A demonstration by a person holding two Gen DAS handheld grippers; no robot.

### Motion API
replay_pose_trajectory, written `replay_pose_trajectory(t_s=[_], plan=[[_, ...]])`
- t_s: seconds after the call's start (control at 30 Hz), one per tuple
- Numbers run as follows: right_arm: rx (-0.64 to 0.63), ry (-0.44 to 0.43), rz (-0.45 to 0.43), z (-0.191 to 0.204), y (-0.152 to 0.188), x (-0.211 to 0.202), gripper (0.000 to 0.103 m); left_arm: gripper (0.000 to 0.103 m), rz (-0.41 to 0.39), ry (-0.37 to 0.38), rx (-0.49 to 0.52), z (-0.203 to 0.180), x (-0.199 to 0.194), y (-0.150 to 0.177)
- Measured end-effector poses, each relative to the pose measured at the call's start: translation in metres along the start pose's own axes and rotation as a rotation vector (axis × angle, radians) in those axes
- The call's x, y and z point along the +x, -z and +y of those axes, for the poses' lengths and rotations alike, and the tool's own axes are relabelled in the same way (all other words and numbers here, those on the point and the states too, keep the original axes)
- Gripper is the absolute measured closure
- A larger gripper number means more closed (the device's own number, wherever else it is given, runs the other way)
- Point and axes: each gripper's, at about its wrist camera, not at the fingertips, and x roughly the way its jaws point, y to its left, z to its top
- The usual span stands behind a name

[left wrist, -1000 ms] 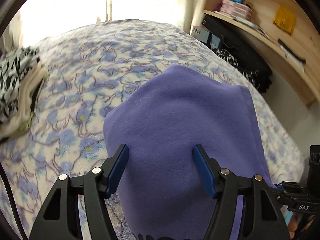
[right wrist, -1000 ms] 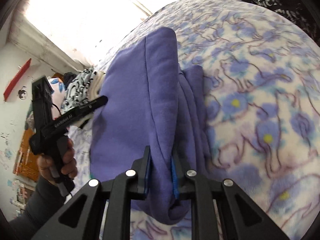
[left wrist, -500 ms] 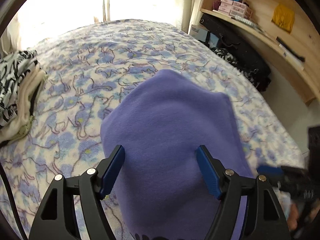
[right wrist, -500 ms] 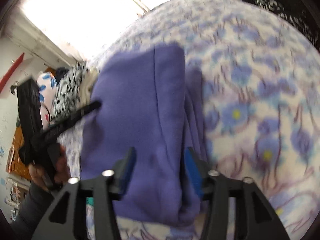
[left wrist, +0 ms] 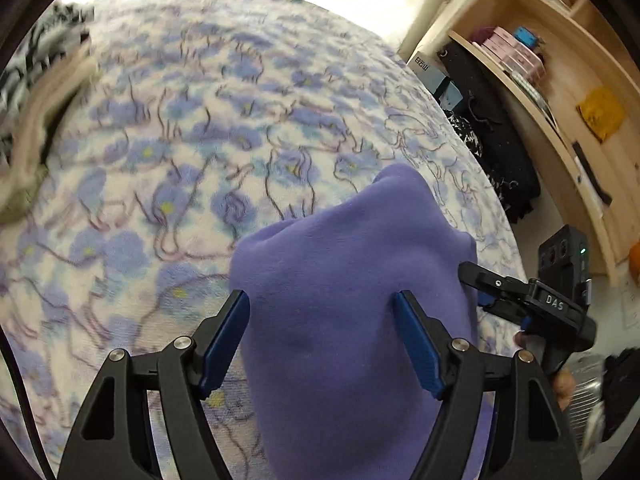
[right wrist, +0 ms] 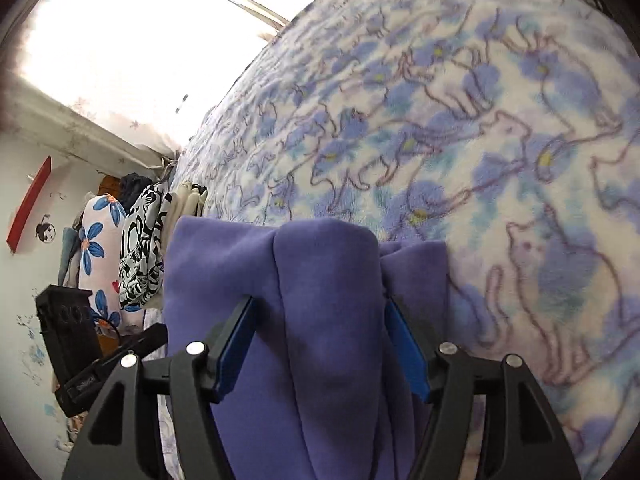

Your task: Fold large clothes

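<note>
Fleece (left wrist: pixel 352 320), folded into a compact stack, lies near the bed's (left wrist: pixel 200 140) front edge. Your left gripper (left wrist: pixel 322 340) stands released; your right gripper's (right wrist: pixel 320 344) jaws have just been opening, fleece between them ungripped. Folding looks nearly complete.

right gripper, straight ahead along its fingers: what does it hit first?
Most likely the folded purple fleece garment: the right gripper stands open, jaws just opened, with the fold lying between and ahead of them. Beyond it is the floral blanket. Depth is unclear.
</note>
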Motion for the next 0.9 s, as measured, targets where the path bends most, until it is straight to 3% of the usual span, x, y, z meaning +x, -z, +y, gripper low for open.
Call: replay_pose_trajectory(t_s=[0.07, 0.13, 0.17, 0.2, 0.4, 0.57, 0.77, 0.9], plan=[[0.006, 0.009, -0.037, -0.002, 0.000, -0.002, 0.043, 0.030, -0.011, 0.031, -0.024, 0.004, 0.003, -0.001], [-0.020, 0.029, -0.054, -0.002, 0.000, -0.005, 0.076, 0.028, -0.020, 0.010, 0.007, 0.000, 0.007, -0.001], [-0.034, 0.047, -0.060, -0.001, 0.000, -0.008, 0.077, 0.027, -0.021, -0.007, 0.027, -0.003, 0.009, -0.001], [-0.050, 0.073, -0.076, 0.000, 0.001, -0.011, 0.087, 0.027, -0.022, -0.028, 0.049, -0.009, 0.011, -0.001], [-0.129, 0.198, -0.124, 0.005, 0.008, -0.029, 0.089, 0.026, -0.009, -0.156, 0.185, -0.044, 0.025, -0.005], [-0.128, 0.305, -0.058, -0.007, 0.004, -0.007, 0.089, 0.019, 0.020, -0.276, 0.253, -0.060, 0.049, -0.008], [-0.113, 0.351, -0.019, -0.011, -0.004, 0.009, 0.088, 0.015, 0.031, -0.291, 0.247, -0.058, 0.060, -0.012], [-0.119, 0.404, 0.002, -0.001, -0.005, -0.002, 0.079, 0.014, 0.009, -0.281, 0.256, -0.056, 0.056, -0.008]])
